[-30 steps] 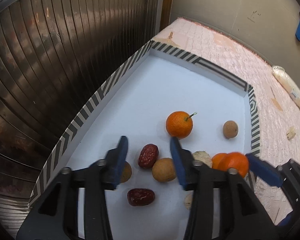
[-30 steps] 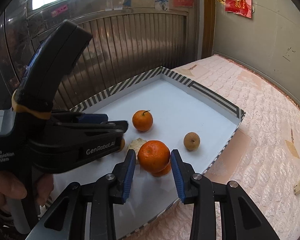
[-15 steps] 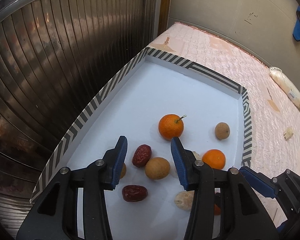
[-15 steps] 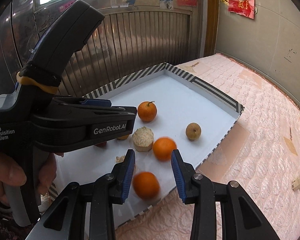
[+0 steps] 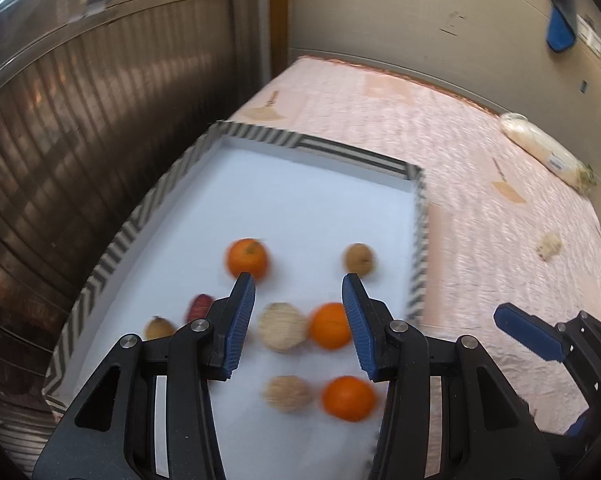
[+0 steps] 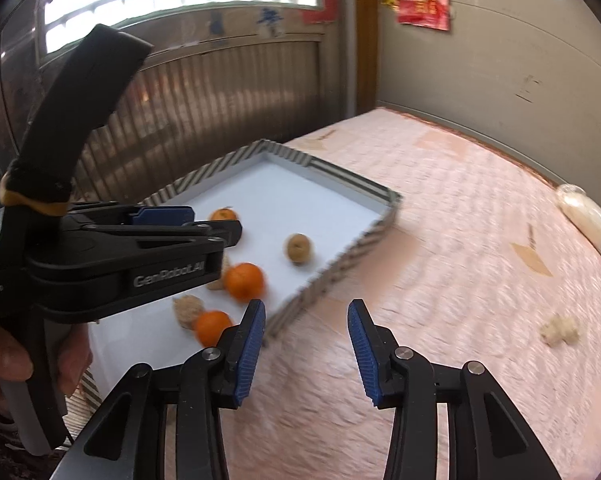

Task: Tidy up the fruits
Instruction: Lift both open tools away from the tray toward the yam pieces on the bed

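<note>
Fruits: three oranges lay in the tray. The near orange sat low between the left gripper's fingers, a second orange just beyond it, and a stemmed orange just past the left fingertip.
Pale lumps: a rough beige lump was touching the second orange on its left; another beige lump lay beside the near orange. The blur left it unclear what they were.
Other fruit: a round brown fruit lay just beyond the right fingertip, a dark red date and a small brown fruit left of the left finger.
Tray: a white tray with a striped rim rested on the pink quilted mattress.
Left gripper: the left gripper hung over the tray with jaws spread wide, gripping nothing.
Right gripper: the right gripper hung over the mattress, just right of the tray's near corner, its jaws wide apart and empty.
Mattress items: a small pale scrap lay ahead and right of the right gripper; a wrapped white bundle lay farther off by the wall.
</note>
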Demonstrator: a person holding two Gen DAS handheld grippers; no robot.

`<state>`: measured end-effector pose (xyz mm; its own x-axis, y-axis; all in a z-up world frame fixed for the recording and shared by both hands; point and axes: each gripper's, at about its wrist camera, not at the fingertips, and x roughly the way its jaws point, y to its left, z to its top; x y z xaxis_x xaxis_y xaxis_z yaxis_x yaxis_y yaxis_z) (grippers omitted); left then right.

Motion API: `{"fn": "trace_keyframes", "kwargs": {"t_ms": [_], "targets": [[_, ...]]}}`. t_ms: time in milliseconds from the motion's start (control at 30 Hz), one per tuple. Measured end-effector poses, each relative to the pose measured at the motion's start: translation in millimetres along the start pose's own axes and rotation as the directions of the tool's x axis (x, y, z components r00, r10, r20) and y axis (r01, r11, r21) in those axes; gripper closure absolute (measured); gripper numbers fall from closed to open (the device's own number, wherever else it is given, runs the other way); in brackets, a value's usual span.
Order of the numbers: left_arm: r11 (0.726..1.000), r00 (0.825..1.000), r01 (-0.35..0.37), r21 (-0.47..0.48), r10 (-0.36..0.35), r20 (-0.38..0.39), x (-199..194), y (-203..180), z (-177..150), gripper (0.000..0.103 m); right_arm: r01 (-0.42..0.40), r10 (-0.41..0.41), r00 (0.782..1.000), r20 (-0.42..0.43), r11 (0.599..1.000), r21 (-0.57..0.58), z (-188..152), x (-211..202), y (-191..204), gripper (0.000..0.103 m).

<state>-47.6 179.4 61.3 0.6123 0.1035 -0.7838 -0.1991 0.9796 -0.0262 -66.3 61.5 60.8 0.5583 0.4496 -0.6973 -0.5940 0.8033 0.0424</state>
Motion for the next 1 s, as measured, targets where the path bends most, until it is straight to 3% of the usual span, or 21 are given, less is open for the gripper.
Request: {"fn": "trace_keyframes", "kwargs": {"t_ms": [600, 1000], "targets": [[0.975, 0.992, 0.122, 0.187, -0.117, -0.042, 2.3, -127.4, -5.5, 0.058, 0.191, -0.188, 0.982, -0.036, 0.957, 0.218, -46.6, -48.7, -141.4, 0.06], [0.932, 0.968, 0.24, 0.271, -0.211, -0.133, 35.3, -220.9, 0.6, 0.058, 0.259, -0.249, 0.966, -0.075, 0.906, 0.334, -78.2, -65.9, -220.7, 0.059]]}}
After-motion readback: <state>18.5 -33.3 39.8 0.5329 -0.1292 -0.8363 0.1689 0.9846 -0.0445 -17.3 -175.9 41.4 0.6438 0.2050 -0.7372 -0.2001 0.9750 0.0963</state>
